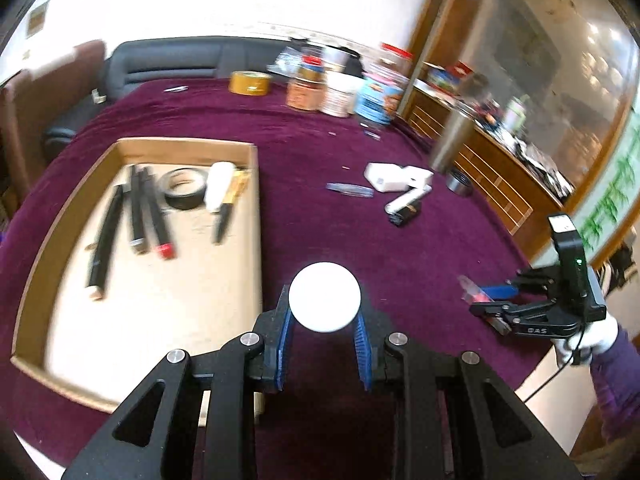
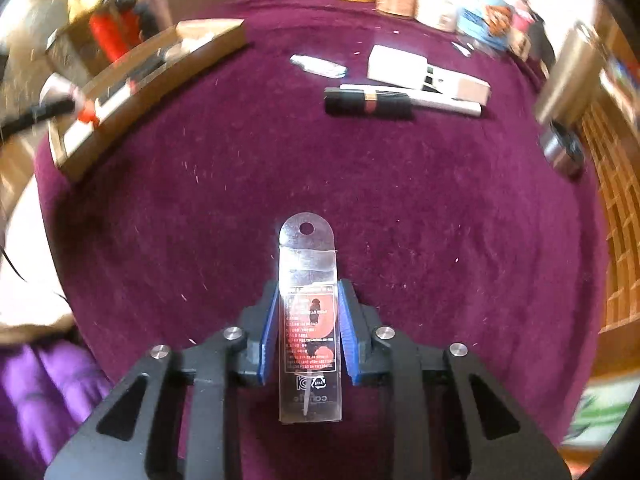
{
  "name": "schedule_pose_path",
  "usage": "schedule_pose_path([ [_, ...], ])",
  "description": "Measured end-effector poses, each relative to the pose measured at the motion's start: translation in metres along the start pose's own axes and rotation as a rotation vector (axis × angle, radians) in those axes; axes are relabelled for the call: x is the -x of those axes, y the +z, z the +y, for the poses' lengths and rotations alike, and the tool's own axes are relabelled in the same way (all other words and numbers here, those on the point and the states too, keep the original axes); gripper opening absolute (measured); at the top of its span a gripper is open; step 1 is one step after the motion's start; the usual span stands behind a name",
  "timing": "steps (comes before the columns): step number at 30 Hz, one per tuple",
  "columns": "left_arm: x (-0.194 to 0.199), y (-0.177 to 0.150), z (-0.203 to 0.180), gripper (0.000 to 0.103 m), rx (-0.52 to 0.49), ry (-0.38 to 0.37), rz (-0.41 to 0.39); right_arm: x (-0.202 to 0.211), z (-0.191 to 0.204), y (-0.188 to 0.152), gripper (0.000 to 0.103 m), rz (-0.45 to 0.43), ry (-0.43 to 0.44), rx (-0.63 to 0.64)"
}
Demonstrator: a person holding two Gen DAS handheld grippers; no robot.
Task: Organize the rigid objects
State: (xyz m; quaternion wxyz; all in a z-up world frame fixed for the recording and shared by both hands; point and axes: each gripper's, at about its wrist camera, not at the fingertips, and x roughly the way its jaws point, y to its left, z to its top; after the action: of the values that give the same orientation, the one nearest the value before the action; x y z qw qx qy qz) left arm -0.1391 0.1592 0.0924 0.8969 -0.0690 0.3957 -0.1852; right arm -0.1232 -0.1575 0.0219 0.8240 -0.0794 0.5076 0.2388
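My left gripper (image 1: 324, 316) is shut on a white round object (image 1: 324, 296) and holds it above the purple tablecloth, just right of the cardboard tray (image 1: 256, 200). The tray holds several black markers (image 1: 138, 212), a black tape roll (image 1: 184, 188) and a white tube (image 1: 218, 184). My right gripper (image 2: 308, 316) is shut on a clear plastic blister pack (image 2: 310, 320) with a red label. That gripper also shows at the right in the left wrist view (image 1: 480, 302). A white box (image 2: 396, 64), a black-and-white pen (image 2: 400, 100) and a clear packet (image 2: 320, 66) lie ahead on the cloth.
A yellow tape roll (image 1: 250, 82) and several jars and cans (image 1: 340, 92) stand at the table's far edge. A steel flask (image 1: 456, 132) and a metal lid (image 1: 460, 182) are at the right edge. A wooden cabinet (image 1: 500, 184) stands beyond. A dark sofa (image 1: 168, 60) is behind the table.
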Motion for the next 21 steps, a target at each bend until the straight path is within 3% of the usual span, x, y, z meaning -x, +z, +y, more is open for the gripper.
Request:
schedule_pose_path([
  [5, 0.015, -0.001, 0.033, 0.023, 0.082, 0.045, -0.033, 0.016, -0.007, 0.011, 0.025, -0.107, 0.230, -0.152],
  [11, 0.020, -0.002, 0.066, 0.023, 0.151, 0.101, -0.038, 0.015, 0.025, 0.055, 0.025, -0.185, 0.444, -0.184],
  [21, -0.019, 0.010, 0.112, 0.023, 0.204, 0.223, 0.081, -0.026, 0.131, 0.144, 0.026, -0.148, 0.544, -0.147],
])
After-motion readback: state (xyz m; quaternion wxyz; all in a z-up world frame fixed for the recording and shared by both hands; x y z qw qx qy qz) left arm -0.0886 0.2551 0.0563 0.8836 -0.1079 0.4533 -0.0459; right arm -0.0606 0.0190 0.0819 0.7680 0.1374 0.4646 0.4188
